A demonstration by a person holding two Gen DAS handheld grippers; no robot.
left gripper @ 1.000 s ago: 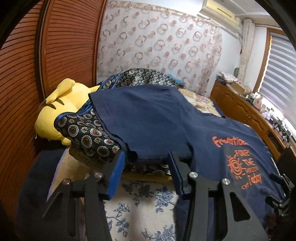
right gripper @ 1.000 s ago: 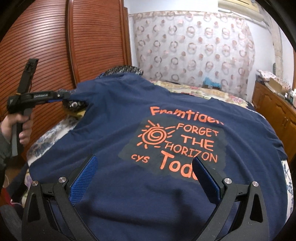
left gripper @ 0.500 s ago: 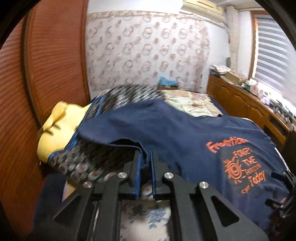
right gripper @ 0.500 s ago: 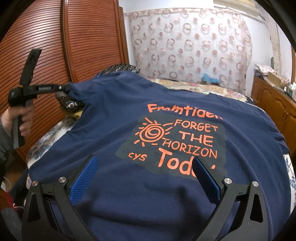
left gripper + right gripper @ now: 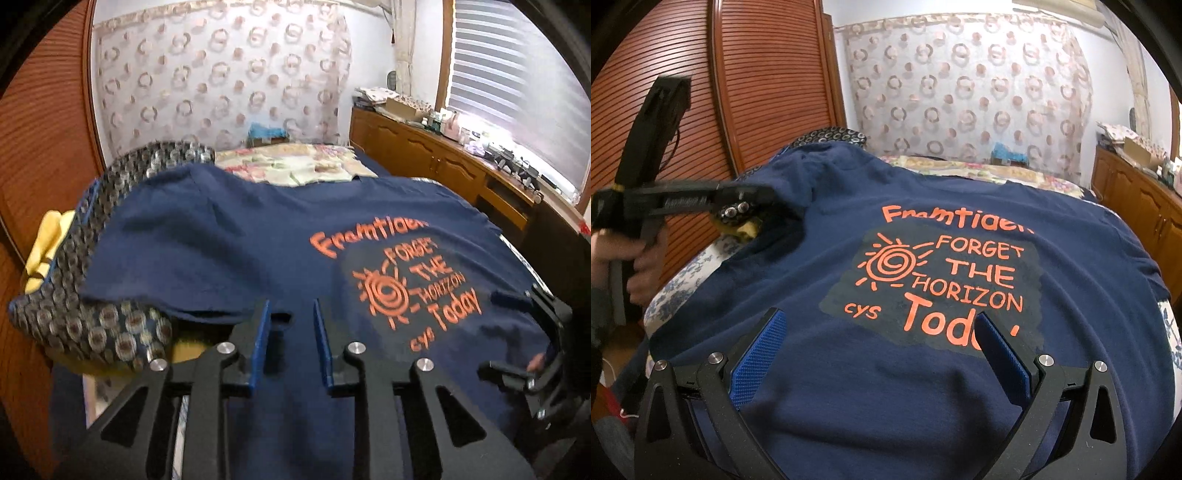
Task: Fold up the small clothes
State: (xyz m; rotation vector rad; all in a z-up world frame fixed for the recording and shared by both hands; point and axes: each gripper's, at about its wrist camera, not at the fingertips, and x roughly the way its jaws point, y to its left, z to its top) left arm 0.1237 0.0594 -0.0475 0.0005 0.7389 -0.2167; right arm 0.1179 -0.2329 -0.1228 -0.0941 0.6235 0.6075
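Note:
A navy T-shirt (image 5: 229,240) with an orange "Forget the Horizon Today" print lies spread face up on the bed; it also shows in the right wrist view (image 5: 923,369). My left gripper (image 5: 290,314) sits at the shirt's left sleeve edge, its jaws a narrow gap apart with shirt fabric lying between and under them. In the right wrist view the left gripper (image 5: 775,201) reaches in from the left over the sleeve. My right gripper (image 5: 882,328) is wide open and empty, low over the shirt's bottom hem. It appears at the right edge of the left wrist view (image 5: 524,332).
A dark patterned pillow (image 5: 74,295) and a yellow plush toy (image 5: 44,247) lie under the shirt's left side. A wooden slatted wardrobe (image 5: 683,110) stands left. A wooden dresser (image 5: 443,166) with clutter runs along the right under the window. A floral bedsheet (image 5: 687,273) covers the bed.
My left gripper shut on the sleeve edge, then moved right over the shirt, and its jaws have now parted slightly. The right gripper stayed open and still.

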